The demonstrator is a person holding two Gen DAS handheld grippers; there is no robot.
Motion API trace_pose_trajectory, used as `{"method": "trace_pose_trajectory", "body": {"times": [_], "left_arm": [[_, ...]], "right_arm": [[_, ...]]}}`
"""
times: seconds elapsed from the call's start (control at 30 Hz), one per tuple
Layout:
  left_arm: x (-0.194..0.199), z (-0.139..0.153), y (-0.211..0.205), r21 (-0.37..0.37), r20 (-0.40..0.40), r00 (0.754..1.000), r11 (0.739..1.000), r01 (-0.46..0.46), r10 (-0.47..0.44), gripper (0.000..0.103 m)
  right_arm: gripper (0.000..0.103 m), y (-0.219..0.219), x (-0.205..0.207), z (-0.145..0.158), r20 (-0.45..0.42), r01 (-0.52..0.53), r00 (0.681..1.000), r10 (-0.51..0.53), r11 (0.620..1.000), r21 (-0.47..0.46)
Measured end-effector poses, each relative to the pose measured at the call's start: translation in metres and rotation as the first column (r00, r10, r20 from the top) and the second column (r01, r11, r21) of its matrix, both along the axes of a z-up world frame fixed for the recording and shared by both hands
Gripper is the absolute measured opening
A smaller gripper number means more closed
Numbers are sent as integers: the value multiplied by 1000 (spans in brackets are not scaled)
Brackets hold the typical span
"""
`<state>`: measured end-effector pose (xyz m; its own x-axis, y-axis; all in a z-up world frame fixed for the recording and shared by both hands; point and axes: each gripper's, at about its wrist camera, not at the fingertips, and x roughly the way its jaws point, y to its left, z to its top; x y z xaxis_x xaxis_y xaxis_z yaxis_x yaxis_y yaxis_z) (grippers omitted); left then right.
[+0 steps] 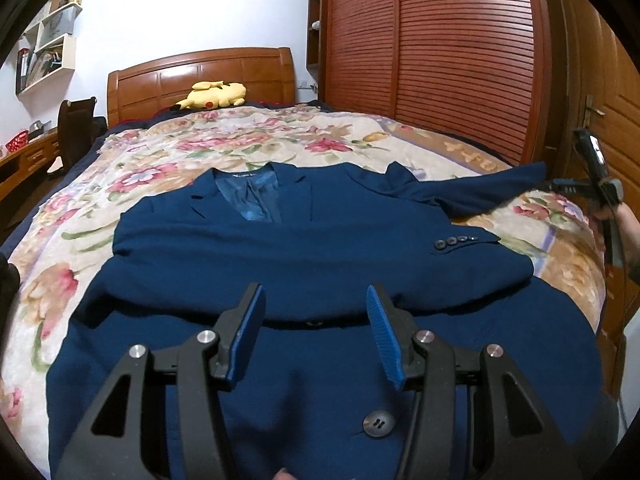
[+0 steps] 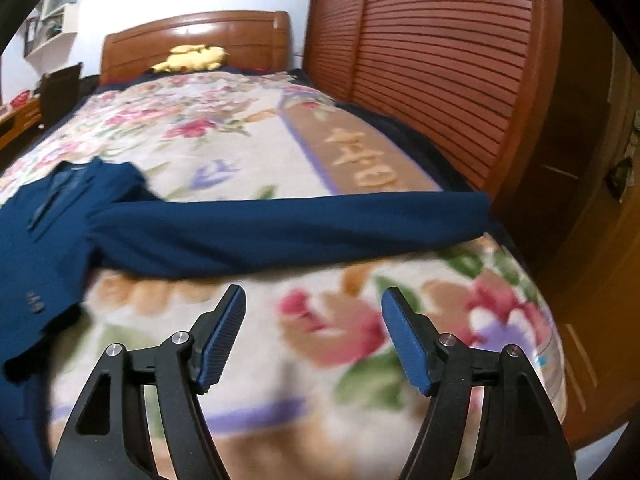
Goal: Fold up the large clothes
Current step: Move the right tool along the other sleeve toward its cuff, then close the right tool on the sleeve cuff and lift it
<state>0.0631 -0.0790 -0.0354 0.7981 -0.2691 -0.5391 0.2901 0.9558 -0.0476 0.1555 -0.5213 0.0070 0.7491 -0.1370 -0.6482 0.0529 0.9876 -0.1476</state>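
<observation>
Navy wool-like jacket [image 1: 312,264] lies face-up on the bed [image 2: 248,152], soft but weighty. Both tools, left [image 1: 316,336] and right [image 2: 314,336], gape empty; pinch the outstretched sleeve [image 2: 304,232] near its cuff.

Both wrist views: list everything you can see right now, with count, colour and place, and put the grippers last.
Suit jacket: one, navy blue, flat on the bed, front up; one sleeve folded across the chest, the other sleeve stretched out sideways.
Blanket: one, cream with pink flowers, covering the bed.
Headboard: one, brown wood, far end.
Plush toy: one, yellow, by the headboard.
Wardrobe: one, reddish slatted wood, beside the bed.
Wall shelves: white, upper left, holding small items.
Chair: one, dark, left of the bed.
Left gripper: black, blue pads, open over the jacket.
Right gripper: same, open over bare blanket, holding nothing.
</observation>
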Motion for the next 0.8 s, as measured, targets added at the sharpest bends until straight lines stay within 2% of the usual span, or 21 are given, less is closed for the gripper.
{"method": "trace_pose_trajectory", "body": {"times": [0.17, 0.47, 0.63, 0.8], "left_arm": [[3, -4, -2, 6, -15, 1000, 1000, -2, 3, 52], [5, -8, -4, 17, -28, 1000, 1000, 2, -2, 52], [6, -8, -4, 16, -32, 999, 1000, 6, -5, 52], [8, -9, -4, 15, -36, 999, 1000, 8, -7, 52]], "right_arm": [[72, -37, 31, 4, 4, 64, 998, -64, 998, 28], [72, -86, 85, 2, -7, 202, 979, -202, 979, 24], [72, -116, 103, -12, -64, 293, 955, -290, 955, 49], [73, -129, 110, -27, -142, 338, 936, -323, 937, 91]]}}
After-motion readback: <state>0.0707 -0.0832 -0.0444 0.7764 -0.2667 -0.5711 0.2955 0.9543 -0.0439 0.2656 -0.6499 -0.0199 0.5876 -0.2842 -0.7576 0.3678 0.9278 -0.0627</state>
